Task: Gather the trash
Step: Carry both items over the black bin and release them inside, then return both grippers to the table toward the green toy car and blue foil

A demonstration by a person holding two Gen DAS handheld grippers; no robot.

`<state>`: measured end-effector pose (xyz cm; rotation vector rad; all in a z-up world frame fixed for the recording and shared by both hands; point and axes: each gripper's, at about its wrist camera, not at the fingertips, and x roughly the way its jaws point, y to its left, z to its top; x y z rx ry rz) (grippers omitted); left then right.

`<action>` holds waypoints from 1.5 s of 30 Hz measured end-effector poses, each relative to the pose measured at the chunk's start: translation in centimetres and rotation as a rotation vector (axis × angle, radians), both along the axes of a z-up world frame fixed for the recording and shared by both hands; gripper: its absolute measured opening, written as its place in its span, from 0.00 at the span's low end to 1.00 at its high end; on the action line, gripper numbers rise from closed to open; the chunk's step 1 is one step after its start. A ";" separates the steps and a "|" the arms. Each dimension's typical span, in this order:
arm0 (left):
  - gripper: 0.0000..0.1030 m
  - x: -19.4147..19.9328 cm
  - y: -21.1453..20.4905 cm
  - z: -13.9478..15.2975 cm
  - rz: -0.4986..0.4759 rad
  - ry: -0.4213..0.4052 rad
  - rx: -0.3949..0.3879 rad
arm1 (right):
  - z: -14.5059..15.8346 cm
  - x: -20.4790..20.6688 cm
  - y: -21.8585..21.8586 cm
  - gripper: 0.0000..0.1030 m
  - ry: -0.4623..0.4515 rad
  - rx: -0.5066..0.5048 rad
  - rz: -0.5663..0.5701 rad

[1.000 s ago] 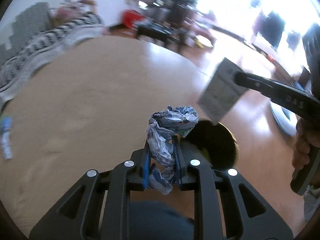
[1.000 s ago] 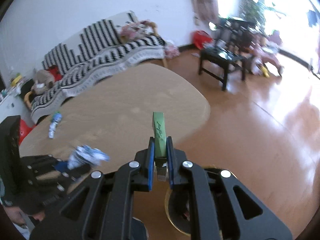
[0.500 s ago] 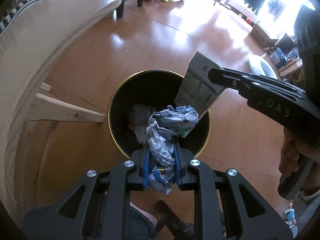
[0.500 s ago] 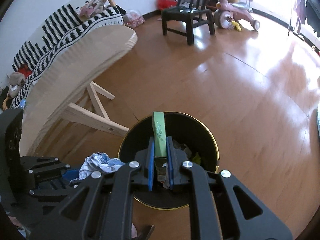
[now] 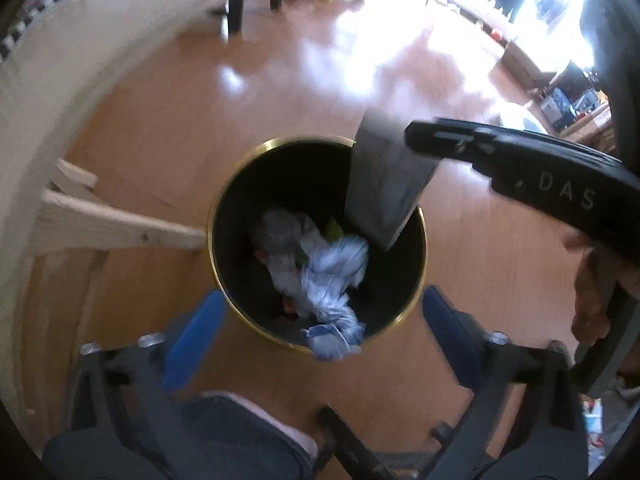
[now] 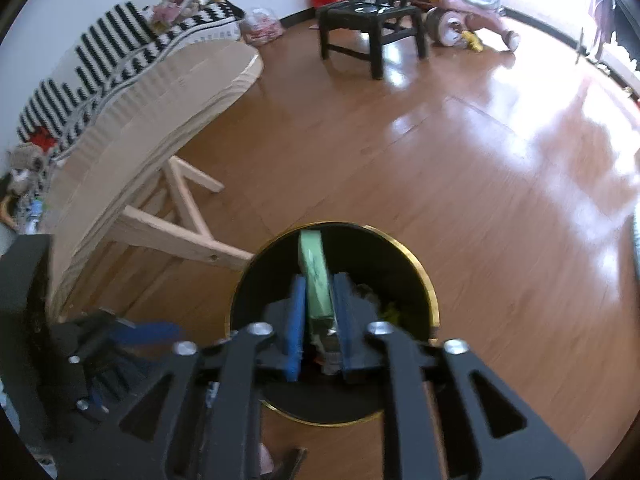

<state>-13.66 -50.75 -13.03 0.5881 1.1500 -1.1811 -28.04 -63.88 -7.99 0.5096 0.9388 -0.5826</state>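
Two grippers hung over a black bin with a gold rim (image 5: 218, 216) on the wooden floor (image 6: 460, 168). At far left stood the pale wooden table (image 6: 132, 120), its leg brace (image 5: 116, 222) touching the bin's rim in the left wrist view. The left gripper (image 5: 316, 320) had its blue-padded jaws spread wide, one on each side of the bin's near rim, gripping nothing. The crumpled blue-and-white wrapper (image 5: 332, 292) lay between them, blurred, inside the bin and overlapping its near rim, with other rubbish (image 5: 280, 232) beneath it. To the right, the right gripper (image 6: 318, 312) was closed on a flat packet (image 6: 314, 272), green on its edge and grey on its face, upright above the bin's opening. A black chair (image 6: 372, 16) stood well apart behind.
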 end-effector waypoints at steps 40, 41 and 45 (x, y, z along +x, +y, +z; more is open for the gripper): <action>0.94 26.6 54.6 10.4 1.130 -0.236 0.026 | 3.2 46.8 46.2 0.93 0.031 -0.134 0.772; 0.94 26.9 54.4 10.2 1.126 -0.237 0.030 | 2.7 47.8 46.4 0.93 0.042 -0.155 0.759; 0.94 28.8 53.5 9.4 1.099 -0.227 0.034 | 1.3 50.0 44.9 0.93 0.065 -0.179 0.708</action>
